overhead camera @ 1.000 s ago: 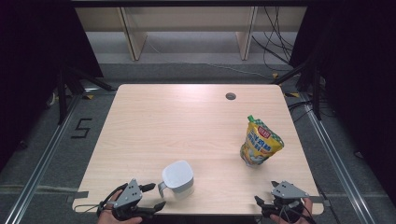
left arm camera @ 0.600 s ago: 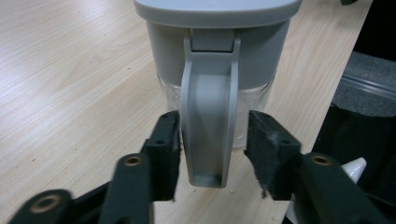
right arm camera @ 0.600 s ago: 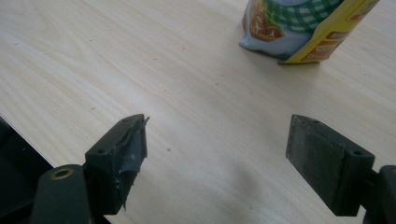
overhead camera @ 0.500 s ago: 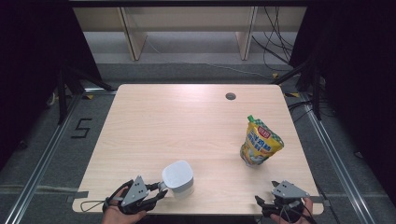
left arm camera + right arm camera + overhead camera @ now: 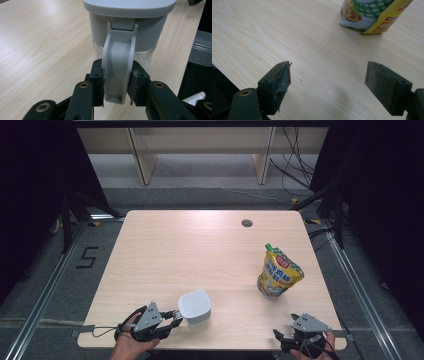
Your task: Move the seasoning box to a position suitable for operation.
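Left gripper (image 5: pixel 116 82) clamped on the handle (image 5: pixel 117 67) of the grey pitcher (image 5: pixel 195 308), near edge of the table (image 5: pixel 200 245), jaws just closed. Keep grip square, lift straight, avoid tipping. Right gripper (image 5: pixel 327 82) wide open, empty, near right, short of the pouch (image 5: pixel 279 276).

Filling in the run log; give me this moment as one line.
left gripper: just closed on jug handle | right gripper: open, empty | pouch: upright

Matt grey plastic jug (image 5: pixel 127 30), wooden table (image 5: pixel 200 250)
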